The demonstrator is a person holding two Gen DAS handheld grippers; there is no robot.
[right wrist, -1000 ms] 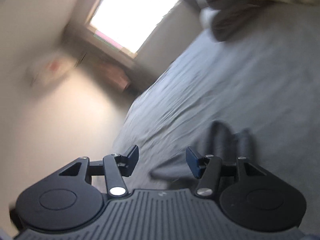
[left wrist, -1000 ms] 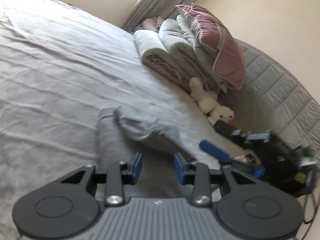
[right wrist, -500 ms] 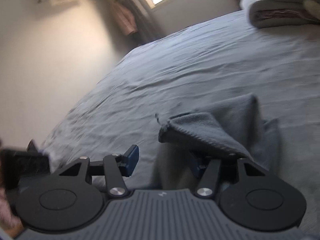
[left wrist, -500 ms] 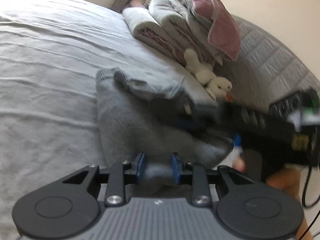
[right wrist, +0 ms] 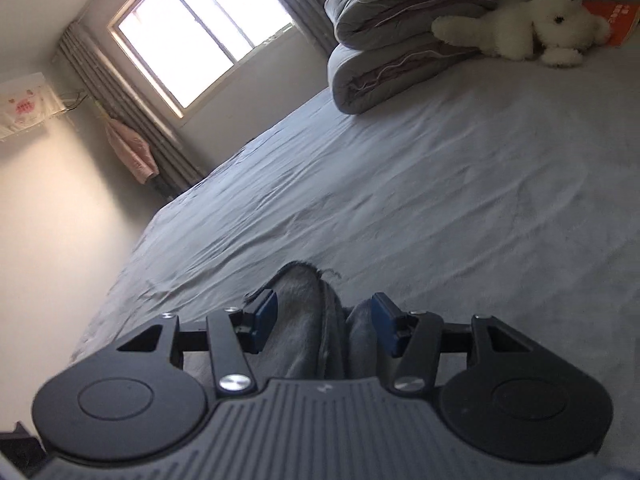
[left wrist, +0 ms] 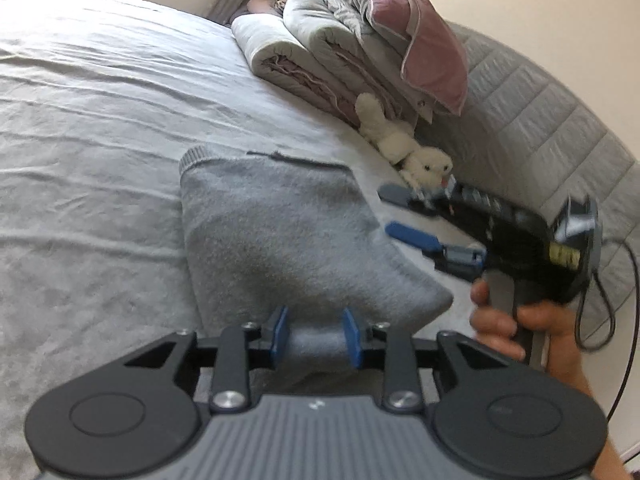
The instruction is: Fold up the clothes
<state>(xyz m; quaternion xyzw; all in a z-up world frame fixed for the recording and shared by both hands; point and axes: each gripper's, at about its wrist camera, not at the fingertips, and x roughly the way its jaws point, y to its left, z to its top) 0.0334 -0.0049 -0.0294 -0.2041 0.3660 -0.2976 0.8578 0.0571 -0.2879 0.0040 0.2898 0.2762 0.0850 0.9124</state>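
A grey knit garment lies folded flat on the pale bed sheet. My left gripper is at its near edge, with a bunched fold of the grey cloth pinched between the blue pads. My right gripper, held by a person's hand, points at the garment's right edge with its fingers apart and sheet showing between them. In the right wrist view the garment's folded edge sits between the spread fingers of that gripper; the pads do not press on it.
Folded quilts and a pink pillow are stacked at the head of the bed. A white plush toy lies beside them, against the quilted headboard. A window is on the far wall. A cable hangs from the right gripper.
The garment's raised, crumpled flap has been laid over, and it now lies flat. The right gripper swung in with the cloth over one finger, then drew back to the garment's right edge.
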